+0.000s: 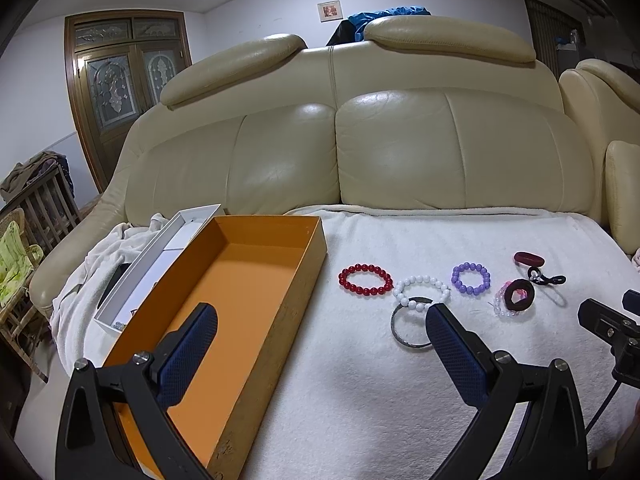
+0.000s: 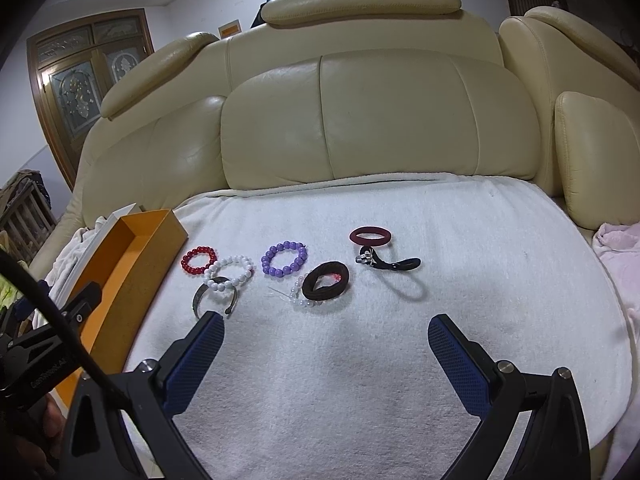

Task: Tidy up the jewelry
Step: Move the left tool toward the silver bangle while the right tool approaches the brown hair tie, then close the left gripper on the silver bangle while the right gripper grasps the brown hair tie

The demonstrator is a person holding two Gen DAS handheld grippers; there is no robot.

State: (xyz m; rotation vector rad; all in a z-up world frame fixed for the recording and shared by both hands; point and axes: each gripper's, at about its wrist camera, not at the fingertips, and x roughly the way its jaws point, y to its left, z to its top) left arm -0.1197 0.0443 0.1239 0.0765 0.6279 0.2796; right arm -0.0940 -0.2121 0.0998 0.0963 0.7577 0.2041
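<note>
Cream sofa (image 2: 360,120), white towel (image 2: 400,340), orange box (image 1: 240,280) beside bracelets (image 2: 284,259), both grippers spread

This is a home living room. A cream leather sofa (image 1: 360,140) with padded headrests fills both views, its seat covered by a white towel (image 2: 380,340). Behind its left end stands a carved wooden double door (image 1: 120,92) with frosted, patterned glass panes. A small framed picture (image 1: 329,11) hangs on the pale wall, under a stepped plaster ceiling moulding. A wooden slatted crib (image 1: 44,204) draped with clothes and a rattan chair (image 1: 16,280) stand beside the sofa's left arm.
</note>
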